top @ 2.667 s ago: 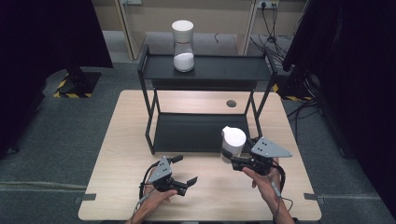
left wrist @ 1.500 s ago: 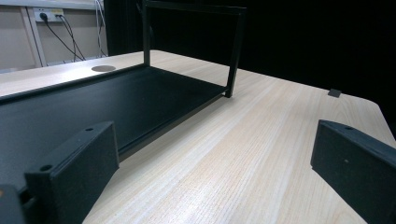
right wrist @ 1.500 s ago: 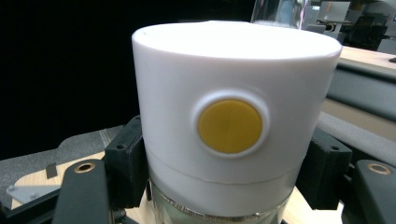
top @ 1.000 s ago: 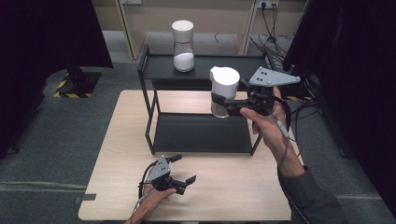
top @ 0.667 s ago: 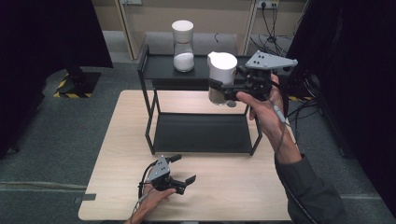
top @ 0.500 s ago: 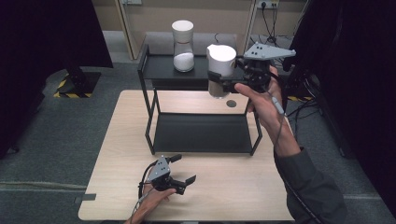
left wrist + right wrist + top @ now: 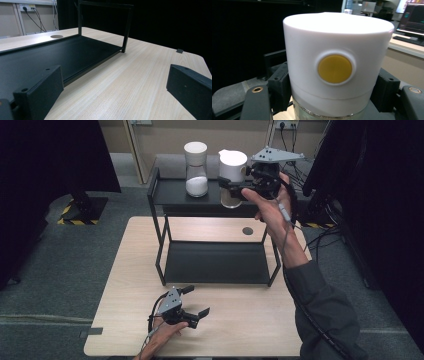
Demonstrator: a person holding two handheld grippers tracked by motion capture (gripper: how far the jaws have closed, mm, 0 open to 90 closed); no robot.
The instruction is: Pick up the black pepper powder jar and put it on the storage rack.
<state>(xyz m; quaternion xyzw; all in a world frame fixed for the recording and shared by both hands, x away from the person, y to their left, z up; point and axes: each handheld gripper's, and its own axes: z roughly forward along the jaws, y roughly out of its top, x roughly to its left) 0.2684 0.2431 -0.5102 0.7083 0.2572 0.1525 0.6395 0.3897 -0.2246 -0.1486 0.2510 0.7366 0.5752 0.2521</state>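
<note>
- High view: our right gripper (image 7: 239, 187) pinches a white-lidded jar (image 7: 233, 177) above the black rack (image 7: 170, 195), beside another jar (image 7: 196, 168); our left gripper (image 7: 194, 301) rests on the table (image 7: 130, 270).
- Left gripper view: fingers (image 7: 41, 91) spread over bare table.
- Right gripper view: fingers (image 7: 279, 86) clamp the jar below its lid.

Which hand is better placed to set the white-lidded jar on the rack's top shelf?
Right: the right gripper is shut on the jar above the top shelf. The left gripper rests open on the table.
</note>
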